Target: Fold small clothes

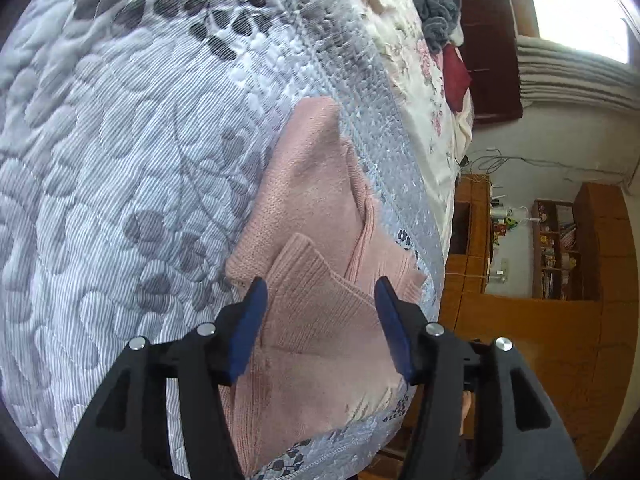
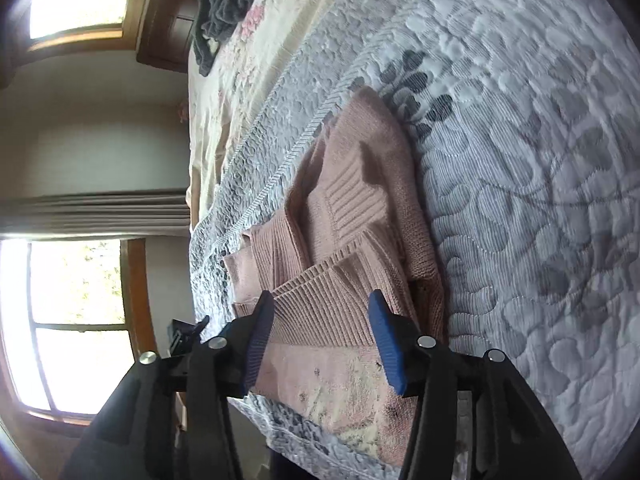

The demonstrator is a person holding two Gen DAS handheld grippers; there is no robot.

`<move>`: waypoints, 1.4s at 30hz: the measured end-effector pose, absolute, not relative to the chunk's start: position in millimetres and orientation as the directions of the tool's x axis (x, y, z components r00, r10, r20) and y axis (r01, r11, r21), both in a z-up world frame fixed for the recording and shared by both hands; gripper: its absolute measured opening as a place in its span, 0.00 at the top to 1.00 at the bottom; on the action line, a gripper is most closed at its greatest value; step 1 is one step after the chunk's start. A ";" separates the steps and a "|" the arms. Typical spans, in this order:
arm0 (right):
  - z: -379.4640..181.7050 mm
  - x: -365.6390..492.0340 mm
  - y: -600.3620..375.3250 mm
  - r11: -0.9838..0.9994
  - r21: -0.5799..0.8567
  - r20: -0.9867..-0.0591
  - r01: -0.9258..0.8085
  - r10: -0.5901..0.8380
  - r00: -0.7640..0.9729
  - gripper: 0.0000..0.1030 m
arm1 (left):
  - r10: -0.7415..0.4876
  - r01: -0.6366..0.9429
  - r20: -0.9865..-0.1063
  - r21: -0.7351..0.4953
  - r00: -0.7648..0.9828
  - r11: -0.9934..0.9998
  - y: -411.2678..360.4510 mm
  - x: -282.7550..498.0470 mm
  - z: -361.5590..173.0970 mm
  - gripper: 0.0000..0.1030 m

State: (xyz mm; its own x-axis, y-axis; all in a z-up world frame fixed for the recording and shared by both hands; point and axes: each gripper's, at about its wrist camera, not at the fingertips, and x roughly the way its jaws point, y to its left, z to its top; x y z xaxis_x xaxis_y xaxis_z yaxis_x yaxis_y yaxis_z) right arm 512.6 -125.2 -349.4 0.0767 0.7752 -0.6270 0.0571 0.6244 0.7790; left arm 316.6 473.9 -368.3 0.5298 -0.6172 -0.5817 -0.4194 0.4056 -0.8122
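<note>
Left tool (image 1: 320,304): blue pads spread, nothing between them, hovering over the ribbed hem of the pink knit sweater (image 1: 312,208). Right tool (image 2: 322,312): likewise released, over the same garment's ribbed edge. Sweater lies partly folded near the edge of the grey quilted bed (image 2: 520,160). Farther off: floral sheet (image 2: 256,40), crumpled grey cloth (image 2: 220,12).

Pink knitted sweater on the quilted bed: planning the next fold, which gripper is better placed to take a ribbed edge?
Right, probably. The right gripper stands open with the pink knitted sweater's ribbed edge between its fingertips; the open left gripper frames mostly flat knit.
</note>
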 end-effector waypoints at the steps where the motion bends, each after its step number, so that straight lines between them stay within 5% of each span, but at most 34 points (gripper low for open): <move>1: -342.2 513.3 -121.2 0.656 0.755 -0.654 0.008 0.752 0.080 0.51 | -0.608 -0.402 -0.599 -0.801 0.521 0.444 472.8 318.3 -362.6 0.46; 8: -335.3 504.9 -82.9 0.799 0.557 -0.804 -0.224 0.587 0.097 0.51 | -0.561 -0.344 -0.714 -0.697 0.419 0.629 455.5 334.2 -358.7 0.44; 16: -356.7 506.2 -65.0 0.839 0.451 -0.857 -0.303 0.503 0.117 0.53 | -0.521 -0.301 -0.779 -0.619 0.348 0.725 436.3 351.4 -372.6 0.43; 18: -356.1 502.3 -59.4 0.841 0.425 -0.865 -0.336 0.486 0.124 0.64 | -0.513 -0.282 -0.788 -0.606 0.341 0.743 431.6 350.5 -370.6 0.68; 21: -353.2 495.0 -53.2 0.843 0.366 -0.877 -0.394 0.454 0.156 0.75 | -0.487 -0.252 -0.808 -0.574 0.332 0.779 424.9 348.7 -367.2 0.92; 30: -343.5 485.8 -61.5 0.842 0.323 -0.871 -0.432 0.443 0.212 0.91 | -0.455 -0.182 -0.800 -0.552 0.391 0.814 412.7 342.6 -350.8 0.93; 42: -294.7 466.1 -73.0 0.834 0.316 -0.815 -0.452 0.483 0.322 0.94 | -0.468 -0.107 -0.694 -0.613 0.547 0.783 421.9 308.8 -294.6 0.94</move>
State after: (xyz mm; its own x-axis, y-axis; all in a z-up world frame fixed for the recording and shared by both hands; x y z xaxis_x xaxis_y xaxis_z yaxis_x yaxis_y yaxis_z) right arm 466.1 -73.0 -294.7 0.3218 0.4826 -0.8146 -0.4520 0.8343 0.3157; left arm 308.8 421.9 -294.6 0.5471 -0.4683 -0.6938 -0.1069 0.7830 -0.6128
